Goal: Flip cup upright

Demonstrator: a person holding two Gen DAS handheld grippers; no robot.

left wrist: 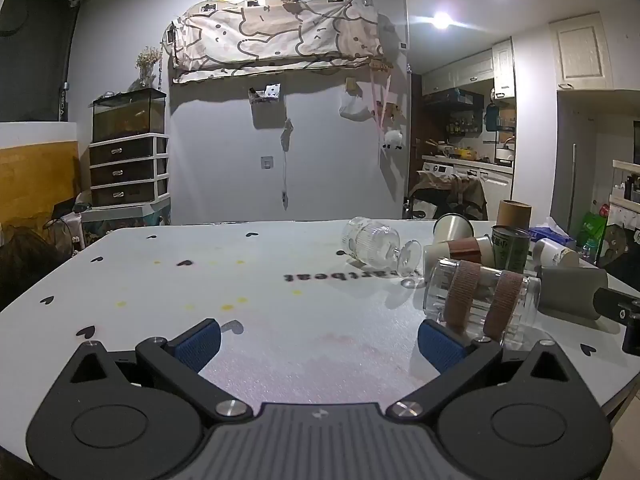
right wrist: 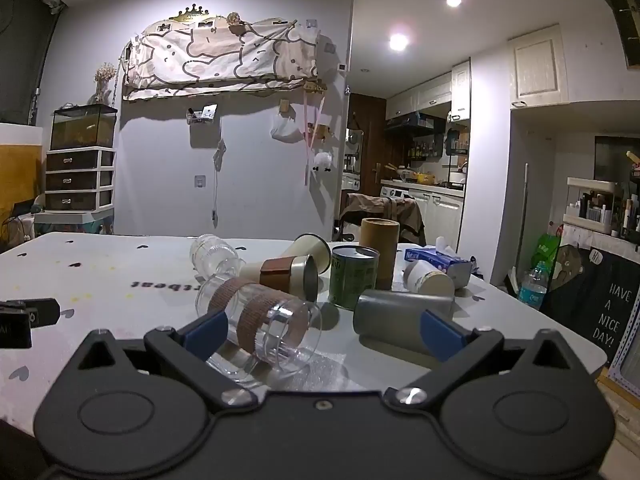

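A clear glass cup with two brown fabric bands lies on its side on the white table, its open mouth toward my right gripper. My right gripper is open, and the cup's mouth end lies between the blue fingers, nearer the left one. The banded cup also shows in the left wrist view, just beyond the right finger of my open, empty left gripper. A grey cup lies on its side to the right.
More tipped cups lie behind: a clear stemmed glass, a cream cup with a brown sleeve, a white cup. A green can and a brown tube stand upright. A tissue pack lies at the far right edge.
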